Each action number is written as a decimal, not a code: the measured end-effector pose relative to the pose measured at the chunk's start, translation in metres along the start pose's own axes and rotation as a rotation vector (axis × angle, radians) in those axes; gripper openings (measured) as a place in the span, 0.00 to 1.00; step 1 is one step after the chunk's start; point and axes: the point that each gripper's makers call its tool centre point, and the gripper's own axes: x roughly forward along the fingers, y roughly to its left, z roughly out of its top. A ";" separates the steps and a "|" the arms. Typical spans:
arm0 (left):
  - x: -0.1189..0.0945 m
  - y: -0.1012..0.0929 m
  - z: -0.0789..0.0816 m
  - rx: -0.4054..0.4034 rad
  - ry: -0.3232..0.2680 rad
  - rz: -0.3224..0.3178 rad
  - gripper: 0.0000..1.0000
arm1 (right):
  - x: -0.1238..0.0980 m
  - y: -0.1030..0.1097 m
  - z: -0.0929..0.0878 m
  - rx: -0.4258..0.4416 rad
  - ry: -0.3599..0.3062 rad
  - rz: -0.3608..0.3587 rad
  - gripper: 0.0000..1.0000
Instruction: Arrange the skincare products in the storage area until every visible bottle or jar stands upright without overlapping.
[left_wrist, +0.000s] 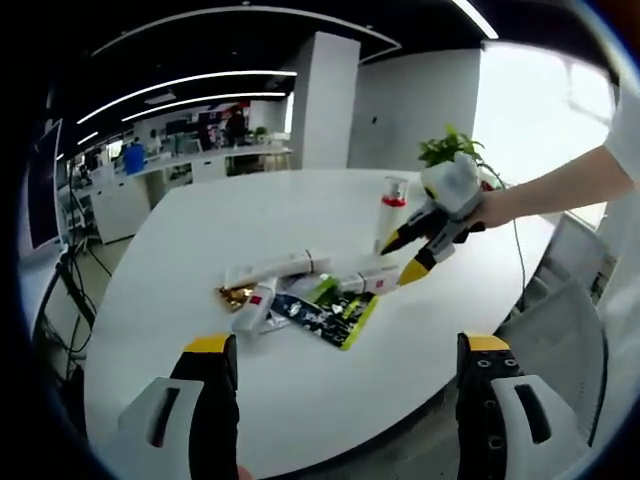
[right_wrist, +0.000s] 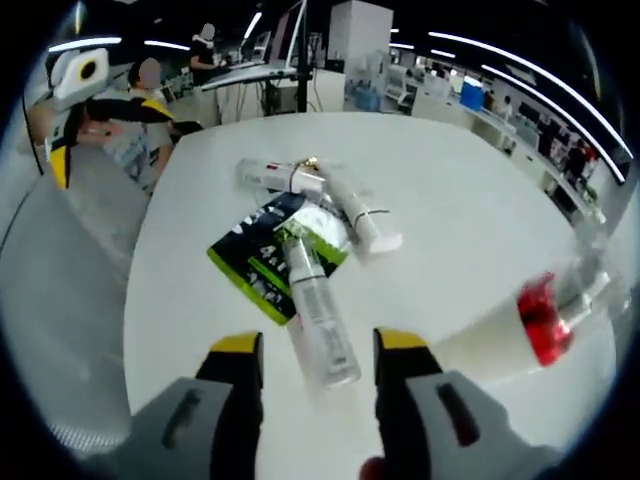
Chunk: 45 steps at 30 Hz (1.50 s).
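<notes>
The dark sachet (right_wrist: 270, 250) carries white print, too blurred to read.

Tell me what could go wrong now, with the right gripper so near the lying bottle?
The right gripper is open around the end of a clear lying bottle; being round, it might roll or slip out when pinched. Lifting it could drag the green sachets beneath. The upright pump bottle stands close to that gripper and might get knocked over.

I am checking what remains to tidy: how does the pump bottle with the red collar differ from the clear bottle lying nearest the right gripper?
The pump bottle stands upright, alone; the clear bottle lies flat, its far end on the green packet. The pump bottle is white with a red collar; the clear bottle is see-through. Both rest on the white table.
</notes>
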 end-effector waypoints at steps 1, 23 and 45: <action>0.000 0.000 0.000 -0.001 0.000 0.001 0.89 | 0.002 0.000 0.000 -0.003 0.006 0.006 0.43; -0.003 0.006 0.004 -0.028 -0.027 0.030 0.88 | 0.040 0.002 -0.004 -0.174 0.158 0.088 0.22; -0.002 0.005 0.004 -0.015 -0.031 0.019 0.88 | 0.027 0.005 0.004 -0.044 0.146 0.031 0.19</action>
